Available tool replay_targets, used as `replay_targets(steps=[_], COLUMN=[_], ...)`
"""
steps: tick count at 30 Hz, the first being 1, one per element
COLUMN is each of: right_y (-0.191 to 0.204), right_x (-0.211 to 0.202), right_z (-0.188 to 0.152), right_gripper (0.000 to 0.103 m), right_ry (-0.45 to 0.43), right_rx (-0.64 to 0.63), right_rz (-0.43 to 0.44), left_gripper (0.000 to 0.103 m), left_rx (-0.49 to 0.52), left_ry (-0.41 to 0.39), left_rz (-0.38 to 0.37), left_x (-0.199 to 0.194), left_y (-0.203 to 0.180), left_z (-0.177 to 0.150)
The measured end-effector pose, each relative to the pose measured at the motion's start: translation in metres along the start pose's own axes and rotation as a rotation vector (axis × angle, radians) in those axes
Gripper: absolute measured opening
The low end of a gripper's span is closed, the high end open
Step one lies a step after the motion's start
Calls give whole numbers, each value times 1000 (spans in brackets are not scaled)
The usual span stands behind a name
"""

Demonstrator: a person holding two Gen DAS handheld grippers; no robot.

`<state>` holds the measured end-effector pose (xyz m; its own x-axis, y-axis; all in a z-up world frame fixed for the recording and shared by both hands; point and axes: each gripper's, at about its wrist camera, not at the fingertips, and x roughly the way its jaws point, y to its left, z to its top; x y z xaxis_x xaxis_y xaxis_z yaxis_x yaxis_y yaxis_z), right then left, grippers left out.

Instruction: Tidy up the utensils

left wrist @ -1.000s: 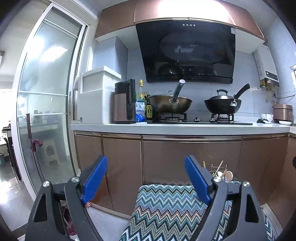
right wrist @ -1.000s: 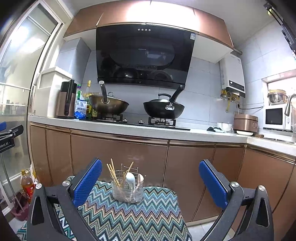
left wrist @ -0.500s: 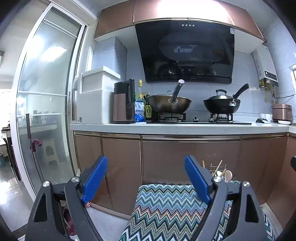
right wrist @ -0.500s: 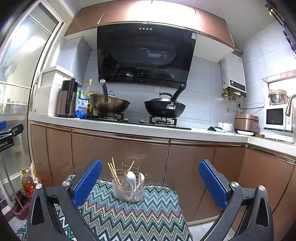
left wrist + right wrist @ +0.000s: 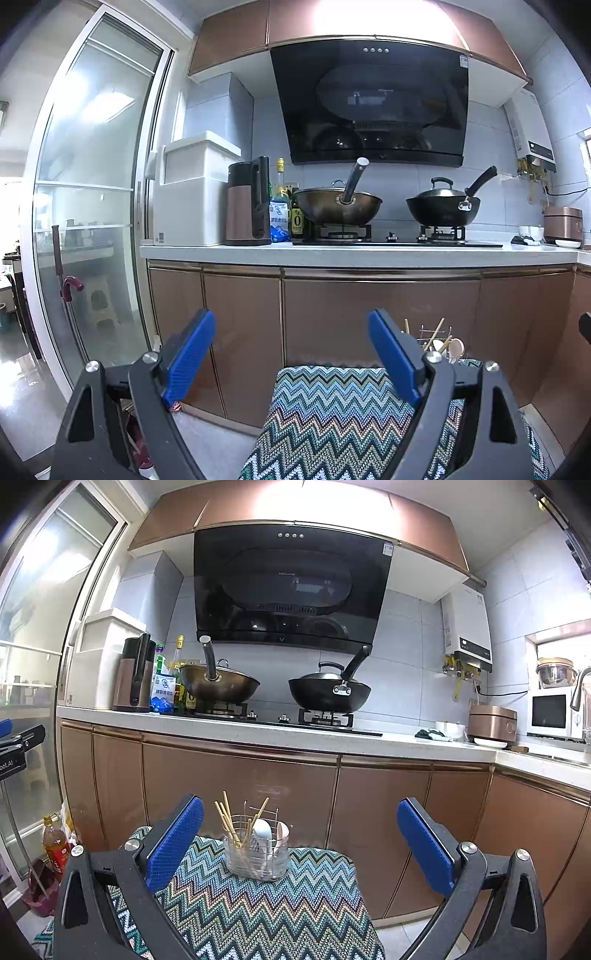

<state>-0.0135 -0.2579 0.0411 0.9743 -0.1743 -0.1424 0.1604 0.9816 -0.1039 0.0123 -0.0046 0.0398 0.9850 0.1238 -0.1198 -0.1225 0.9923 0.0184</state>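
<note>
Where zigzag cloth (image 5: 258,904) ends, clear holder (image 5: 256,853) upright, chopsticks (image 5: 226,818) splayed.

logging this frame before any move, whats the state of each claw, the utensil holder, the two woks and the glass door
left claw: open, holding nothing
right claw: open, holding nothing
utensil holder: upright on the zigzag cloth, chopsticks and spoons standing in it
brass wok: on the left burner, lidded
black wok: on the right burner, lidded
glass door: cannot tell if shut
</note>
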Motion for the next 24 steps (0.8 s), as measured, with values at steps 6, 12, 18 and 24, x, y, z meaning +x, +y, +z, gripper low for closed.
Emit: replay_targets(steps=[6,12,18,24], right_y=[1,1,1,1], right_x=[0,0,0,1], right_z=[-1,-1,-2,-4], right_gripper=[103,103,103,103], right_ry=[4,6,7,11], right_rx=[0,-1,0,1], right_rz=[-2,-2,-4,-4], left_gripper=[85,85,85,85], left_rx=[-2,0,-1,4], left_ry=[2,2,2,1], left_rz=[-4,-7,-7,-3], left_x=[-1,-1,0,-2], left_y=[1,1,2,2], left_z=[-2,-2,-2,-2])
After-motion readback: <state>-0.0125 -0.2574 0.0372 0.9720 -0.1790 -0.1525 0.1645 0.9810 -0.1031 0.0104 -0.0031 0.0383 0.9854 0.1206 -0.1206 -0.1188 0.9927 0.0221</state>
